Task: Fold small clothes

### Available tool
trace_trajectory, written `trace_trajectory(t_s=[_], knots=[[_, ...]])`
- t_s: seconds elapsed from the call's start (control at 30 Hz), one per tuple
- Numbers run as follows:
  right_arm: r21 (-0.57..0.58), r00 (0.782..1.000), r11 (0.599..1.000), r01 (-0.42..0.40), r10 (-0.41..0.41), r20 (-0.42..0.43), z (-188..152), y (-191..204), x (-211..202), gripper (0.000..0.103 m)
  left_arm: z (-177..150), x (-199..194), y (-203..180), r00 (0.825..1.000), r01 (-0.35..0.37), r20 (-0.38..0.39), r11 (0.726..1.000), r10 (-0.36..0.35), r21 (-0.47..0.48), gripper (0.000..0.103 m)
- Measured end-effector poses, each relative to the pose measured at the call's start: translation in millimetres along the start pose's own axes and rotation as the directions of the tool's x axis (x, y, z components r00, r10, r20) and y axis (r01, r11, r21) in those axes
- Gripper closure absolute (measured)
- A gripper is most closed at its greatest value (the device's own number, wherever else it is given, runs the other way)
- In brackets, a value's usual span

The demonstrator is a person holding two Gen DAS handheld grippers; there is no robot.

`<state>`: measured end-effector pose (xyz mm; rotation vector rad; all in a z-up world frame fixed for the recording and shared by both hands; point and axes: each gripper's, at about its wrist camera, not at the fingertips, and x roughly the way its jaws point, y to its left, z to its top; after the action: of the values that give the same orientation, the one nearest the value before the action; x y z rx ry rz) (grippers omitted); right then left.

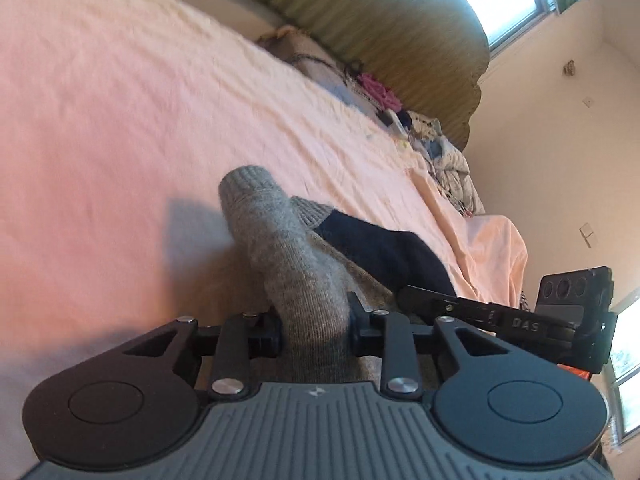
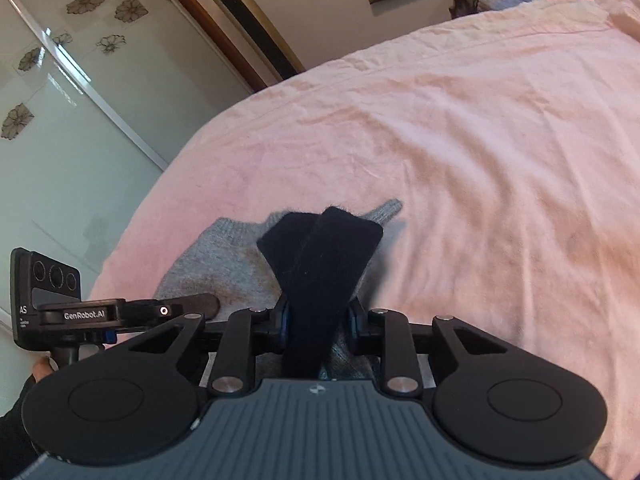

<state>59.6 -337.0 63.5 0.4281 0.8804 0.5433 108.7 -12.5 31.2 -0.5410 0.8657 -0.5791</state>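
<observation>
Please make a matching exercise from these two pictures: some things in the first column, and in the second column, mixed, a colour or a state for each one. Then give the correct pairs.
Column 1
1. left gripper
2. right gripper
3. bed sheet
4. headboard

Column 2
A. olive green, ribbed
B. shut on the dark navy sock part
C. pale pink, wrinkled
D. shut on the grey sock part

Pairs: 1-D, 2-B, 3-C, 4-A
</observation>
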Motion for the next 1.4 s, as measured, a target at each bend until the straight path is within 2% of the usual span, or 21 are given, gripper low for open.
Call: trace_trajectory(t_s=[0.1, 0.17, 0.27, 0.33, 0.4, 0.5, 0.57, 0.63, 0.67, 0.7, 0.73, 0.77, 0.83, 0.93, 1.0, 1.07, 1.13, 1.23, 1.33, 1.37, 1.4], knots=[[-0.011, 0.997, 0.998, -0.067, 0.068, 0.035, 19.0, 18.1, 10.1, 0.073, 28.9, -14.1, 12.6, 0.995, -0.085, 0.057, 0.996, 0.084, 0.012, 0.075], [0.032, 0.996, 0.997, -0.076, 0.074, 0.055, 31.2, 17.9, 26.8, 0.073, 43.3, -9.6, 25.6, 0.99, -0.136, 0.053, 0.99, 0.134, 0.04, 0.072], [0.18, 0.998, 0.983, -0.038, 0.028, 0.061, 39.1, 0.6, 61.2, 0.064, 42.7, -7.3, 53.9, 0.976, -0.217, 0.02, 0.974, 0.219, -0.056, 0.061], [0.232, 0.999, 0.973, 0.001, -0.013, 0.05, 31.2, -4.0, 68.7, 0.042, 30.2, -24.8, 62.2, 0.989, -0.133, 0.053, 0.987, 0.139, -0.095, 0.05], [0.2, 0.997, 0.979, -0.032, 0.018, 0.069, 17.6, 1.2, 57.2, 0.036, 13.8, -39.9, 61.5, 0.995, -0.078, 0.059, 0.993, 0.084, -0.093, 0.036], [0.13, 0.998, 0.991, -0.036, 0.027, 0.065, -1.5, 9.2, 32.2, 0.024, -9.8, -47.8, 56.5, 0.999, -0.025, 0.02, 0.995, 0.028, -0.1, 0.033], [0.138, 0.998, 0.99, -0.038, 0.032, 0.05, -12.1, 8.2, 21.6, 0.024, -20.9, -42.0, 56.3, 1.0, -0.021, -0.009, 0.992, 0.02, -0.122, 0.032], [0.178, 0.998, 0.982, -0.064, 0.061, 0.022, -24.7, 5.4, 20.2, 0.024, -27.0, -38.2, 51.3, 1.0, -0.027, 0.01, 0.994, 0.028, -0.106, 0.034], [0.183, 0.998, 0.981, -0.066, 0.067, 0.001, -29.5, 5.5, 24.5, 0.025, -25.4, -36.0, 47.1, 0.999, -0.053, 0.009, 0.995, 0.053, -0.082, 0.04], [0.183, 0.998, 0.982, -0.053, 0.059, -0.024, -35.0, 7.2, 31.6, 0.036, -23.2, -35.3, 45.1, 0.997, -0.082, -0.006, 0.994, 0.082, -0.069, 0.06], [0.165, 0.999, 0.985, -0.042, 0.046, -0.022, -39.0, 10.9, 34.5, 0.058, -19.2, -35.8, 44.2, 0.996, -0.093, -0.02, 0.994, 0.091, -0.066, 0.065], [0.157, 0.998, 0.987, -0.043, 0.051, -0.046, -39.5, 14.2, 38.3, 0.068, -15.0, -39.9, 42.3, 0.995, -0.098, -0.024, 0.994, 0.097, -0.048, 0.066], [0.137, 0.996, 0.988, -0.076, 0.081, -0.036, -39.8, 25.5, 35.7, 0.07, -9.2, -54.0, 36.2, 0.992, -0.129, -0.009, 0.992, 0.129, 0.013, 0.068], [0.097, 0.992, 0.99, -0.104, 0.109, -0.056, -38.6, 36.2, 37.5, 0.071, -11.0, -51.6, 35.3, 0.976, -0.213, -0.031, 0.973, 0.216, 0.094, 0.061], [0.098, 0.993, 0.993, -0.06, 0.069, -0.091, -41.8, 28.8, 49.6, 0.072, -18.8, -51.7, 37.2, 0.973, -0.227, -0.008, 0.968, 0.229, 0.107, 0.055], [0.157, 0.991, 0.982, -0.105, 0.116, -0.064, -44.5, 18.2, 45.8, 0.066, -27.8, -65.8, 33.8, 0.979, -0.203, -0.004, 0.976, 0.204, 0.073, 0.049], [0.189, 0.994, 0.977, -0.096, 0.104, -0.031, -48.4, 18.2, 28.0, 0.044, -42.7, -82.4, 30.6, 0.988, -0.156, 0.002, 0.986, 0.156, 0.054, 0.034], [0.177, 0.99, 0.974, -0.139, 0.141, 0.0, -64.3, 21.1, -2.8, 0.034, -70.3, -94.8, 33.1, 0.996, -0.074, -0.049, 0.997, 0.074, 0.006, 0.029], [0.179, 0.984, 0.972, -0.154, 0.167, -0.06, -82.7, 26.1, -6.2, 0.034, -84.6, -92.7, 34.3, 0.997, -0.06, -0.047, 0.998, 0.06, -0.007, 0.035], [0.172, 0.982, 0.973, -0.151, 0.168, -0.085, -88.1, 29.4, -1.0, 0.037, -84.1, -90.0, 33.0, 0.996, -0.071, -0.057, 0.997, 0.07, -0.018, 0.046], [0.151, 0.982, 0.977, -0.15, 0.165, -0.091, -92.1, 33.0, 2.1, 0.053, -82.8, -84.8, 32.8, 0.993, -0.069, -0.094, 0.997, 0.065, -0.044, 0.08]])
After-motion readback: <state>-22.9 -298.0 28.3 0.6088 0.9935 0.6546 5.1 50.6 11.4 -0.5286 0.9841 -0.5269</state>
